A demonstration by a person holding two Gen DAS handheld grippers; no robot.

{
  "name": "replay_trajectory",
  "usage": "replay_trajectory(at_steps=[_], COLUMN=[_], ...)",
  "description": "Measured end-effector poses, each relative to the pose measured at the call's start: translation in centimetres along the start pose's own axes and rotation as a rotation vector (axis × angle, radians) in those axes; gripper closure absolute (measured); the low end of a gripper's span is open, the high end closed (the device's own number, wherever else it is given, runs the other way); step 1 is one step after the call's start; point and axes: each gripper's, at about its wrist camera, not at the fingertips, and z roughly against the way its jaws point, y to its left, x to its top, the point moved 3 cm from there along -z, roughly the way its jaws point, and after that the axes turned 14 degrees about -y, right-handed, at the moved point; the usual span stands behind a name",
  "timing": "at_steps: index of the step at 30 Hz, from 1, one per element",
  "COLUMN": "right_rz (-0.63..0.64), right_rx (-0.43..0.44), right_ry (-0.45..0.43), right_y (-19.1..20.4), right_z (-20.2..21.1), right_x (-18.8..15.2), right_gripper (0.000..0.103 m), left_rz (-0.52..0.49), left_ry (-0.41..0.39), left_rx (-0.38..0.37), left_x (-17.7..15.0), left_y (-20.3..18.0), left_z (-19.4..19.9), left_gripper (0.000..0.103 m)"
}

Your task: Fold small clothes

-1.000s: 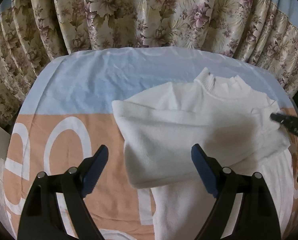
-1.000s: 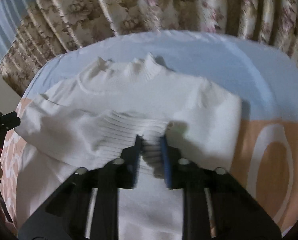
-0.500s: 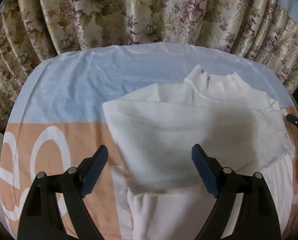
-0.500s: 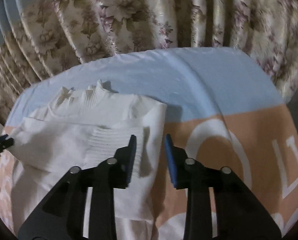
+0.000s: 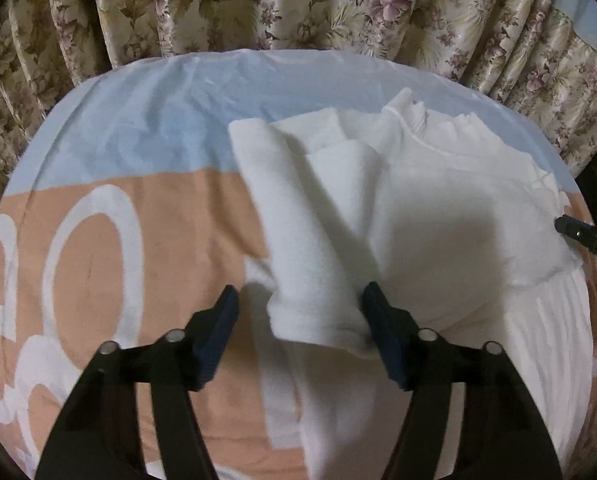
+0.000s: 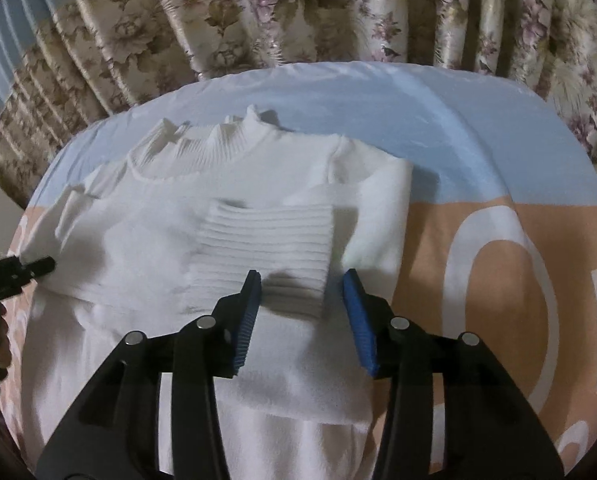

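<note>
Two grippers, both with fingers apart, nothing clamped. Left gripper (image 5: 300,314): fingers have just been closing, straddling the left sleeve cuff (image 5: 318,320), pads not pressing it. Right gripper (image 6: 302,292): fingers have just been opening, ribbed cuff (image 6: 266,248) of the folded-in sleeve lies between them, loose. White sweater (image 6: 202,216) lies flat on the blue-and-peach sheet (image 5: 138,128), collar (image 6: 222,140) toward the floral curtain (image 6: 298,8), long axis running curtain to camera. Only the left view shows the unfolded sleeve; only the right view shows the ribbing.
</note>
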Motion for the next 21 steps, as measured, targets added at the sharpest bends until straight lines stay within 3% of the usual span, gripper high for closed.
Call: replay_trajectory(at_steps=[2,8,11,14,15,16,17,21], right_rz=[-0.004,0.000,-0.038,-0.040,-0.050,-0.059,-0.047,0.098], right_rx=[0.004,0.012,0.045,0.028,0.028,0.027,0.028,-0.058], right_ry=[0.000,-0.059,-0.034,-0.010,-0.011,-0.016,-0.019,-0.128], right_y=[-0.2,-0.1,0.3,0.8,0.8,0.9,1.1,1.8], right_z=[0.3,1.4,0.2,-1.4,-1.8,-1.9,-1.9,-0.2], right_x=[-0.2,0.5,0.8,1.0,1.1,1.4,1.6,2.8], right_gripper=[0.057,0.053,0.052,0.052,0.054,0.064,0.083,0.087], left_rz=[-0.006,-0.043,-0.077,-0.109,-0.106,-0.100,-0.093,-0.063], left_ry=[-0.020,-0.124,-0.121,-0.082,-0.062,-0.063,-0.073,-0.113], left_rx=[0.028,0.001,-0.050,-0.024,-0.009,-0.012,-0.021,-0.027], left_x=[0.3,3.5,5.1,5.3,5.2,5.2,5.3,5.8], left_y=[0.3,-2.2,-4.9,-6.2,-6.3,-6.3,-6.3,-5.7], left_z=[1.3,4.5,2.8,-0.2,-1.1,-1.4,-1.3,-0.7], left_gripper=[0.022,0.011,0.010,0.011,0.011,0.011,0.011,0.010])
